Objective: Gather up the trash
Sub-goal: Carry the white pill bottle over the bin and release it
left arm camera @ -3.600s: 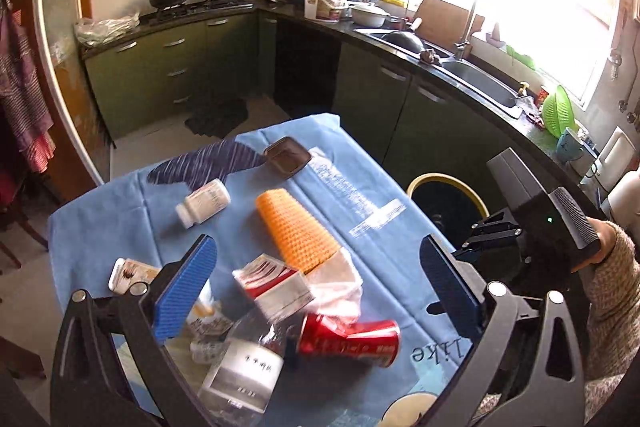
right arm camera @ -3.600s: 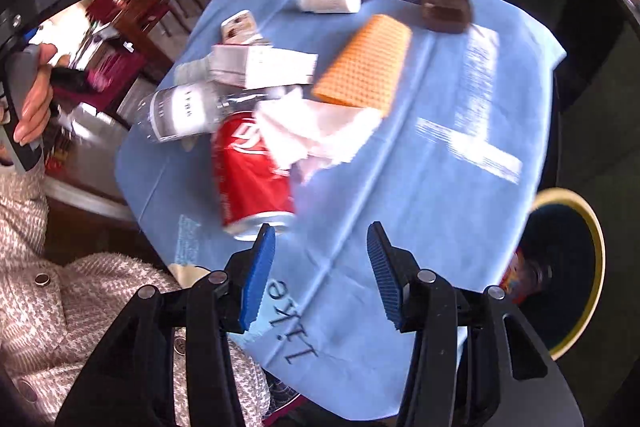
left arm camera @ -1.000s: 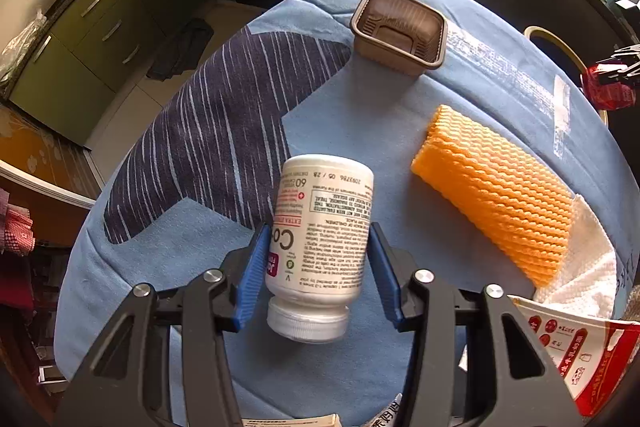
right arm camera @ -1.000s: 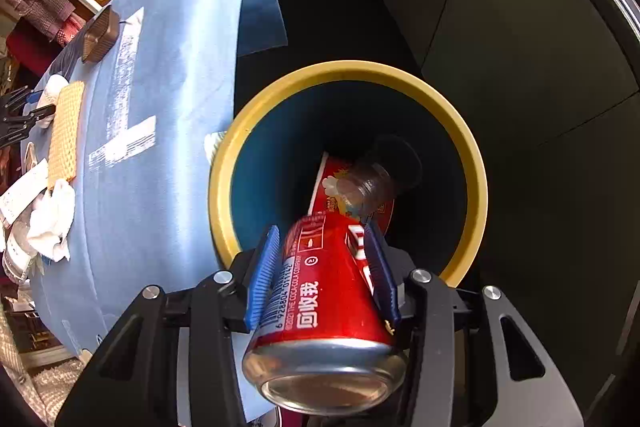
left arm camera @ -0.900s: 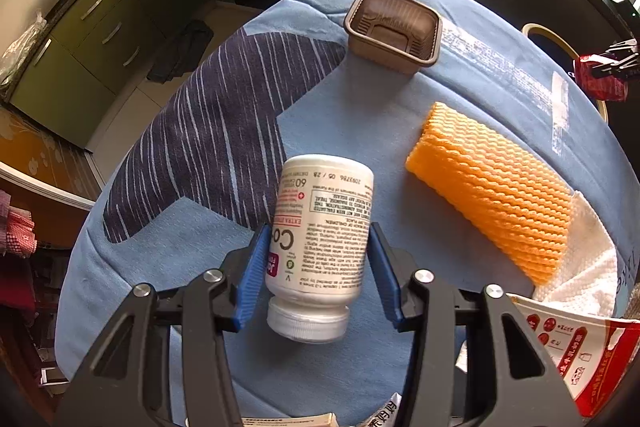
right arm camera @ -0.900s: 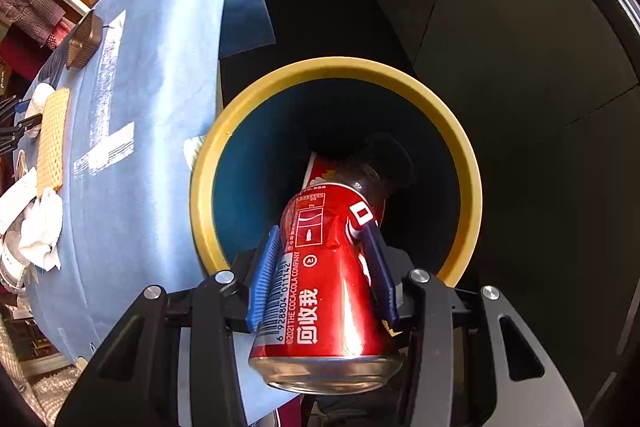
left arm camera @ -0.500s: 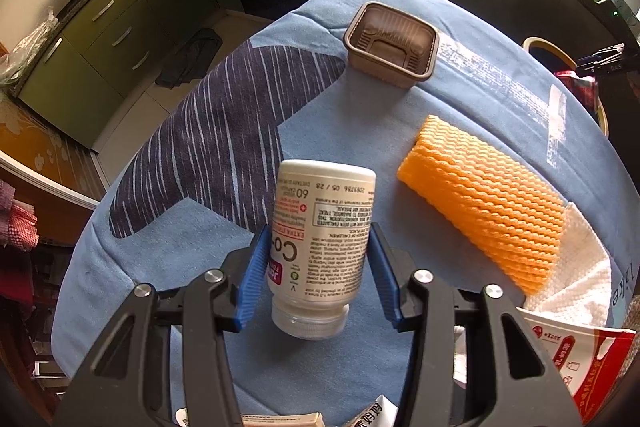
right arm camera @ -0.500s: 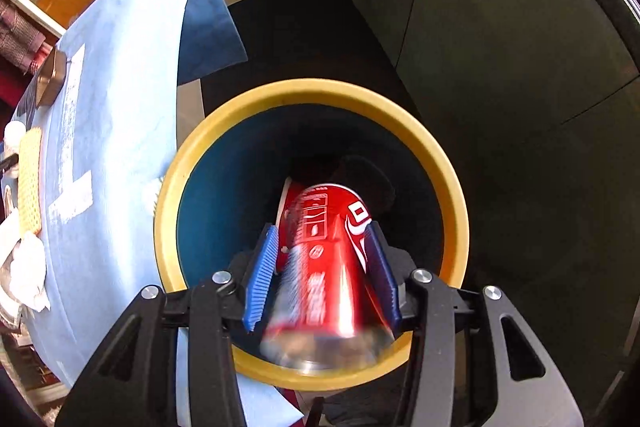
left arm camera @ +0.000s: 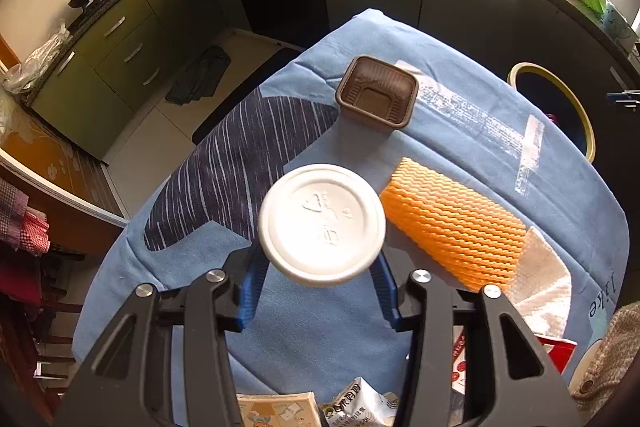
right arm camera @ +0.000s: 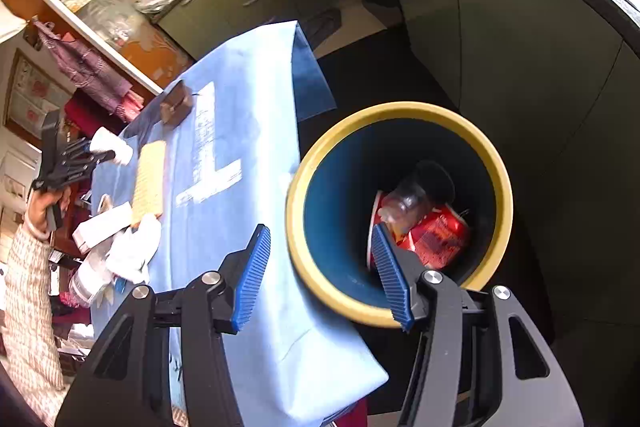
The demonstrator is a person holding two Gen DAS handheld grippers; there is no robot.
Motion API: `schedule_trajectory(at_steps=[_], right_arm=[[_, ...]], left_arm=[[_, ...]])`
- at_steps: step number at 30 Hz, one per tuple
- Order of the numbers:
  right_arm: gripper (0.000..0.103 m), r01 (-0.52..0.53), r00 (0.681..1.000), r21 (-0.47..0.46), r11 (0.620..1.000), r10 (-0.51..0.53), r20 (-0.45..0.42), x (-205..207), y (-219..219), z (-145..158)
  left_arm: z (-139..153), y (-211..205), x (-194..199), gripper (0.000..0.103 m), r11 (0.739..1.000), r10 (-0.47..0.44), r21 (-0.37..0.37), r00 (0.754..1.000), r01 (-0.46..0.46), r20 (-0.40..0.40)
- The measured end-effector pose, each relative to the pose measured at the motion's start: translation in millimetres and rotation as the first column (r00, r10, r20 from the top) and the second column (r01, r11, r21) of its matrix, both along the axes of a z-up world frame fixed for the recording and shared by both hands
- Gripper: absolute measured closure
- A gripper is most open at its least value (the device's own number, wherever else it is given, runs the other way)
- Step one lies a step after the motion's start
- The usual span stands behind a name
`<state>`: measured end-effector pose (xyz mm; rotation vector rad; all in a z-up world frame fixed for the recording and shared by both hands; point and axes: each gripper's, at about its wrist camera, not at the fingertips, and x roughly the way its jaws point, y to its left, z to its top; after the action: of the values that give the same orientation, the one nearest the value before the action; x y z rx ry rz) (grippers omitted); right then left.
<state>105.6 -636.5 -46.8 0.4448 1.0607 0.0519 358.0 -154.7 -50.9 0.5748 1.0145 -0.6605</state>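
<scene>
Black left gripper [left arm camera: 318,291] frame, ribbed blue pads (silver screws), knit beige sleeve [right arm camera: 28,311]

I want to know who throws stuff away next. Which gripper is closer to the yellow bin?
Right. The right gripper hangs open just above the yellow bin. The left gripper is back over the table, shut on the white bottle.

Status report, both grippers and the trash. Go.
Left gripper shut on white bottle, lifted off table. Right gripper open, empty, beside yellow-rimmed bin. Red can in bin. Nothing blocking bin.
</scene>
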Motion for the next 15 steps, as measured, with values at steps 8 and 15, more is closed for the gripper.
schedule_trajectory(at_steps=[8, 15], right_arm=[[0.050, -0.028, 0.999, 0.002, 1.000, 0.028, 0.028, -24, 8, 5], [0.050, -0.020, 0.999, 0.016, 1.000, 0.019, 0.042, -35, -2, 5]], left_arm=[[31, -28, -32, 0.058, 0.998, -0.055, -0.011, 0.998, 0.055, 0.027], [44, -87, -70, 0.058, 0.984, -0.173, -0.034, 0.985, 0.173, 0.003]])
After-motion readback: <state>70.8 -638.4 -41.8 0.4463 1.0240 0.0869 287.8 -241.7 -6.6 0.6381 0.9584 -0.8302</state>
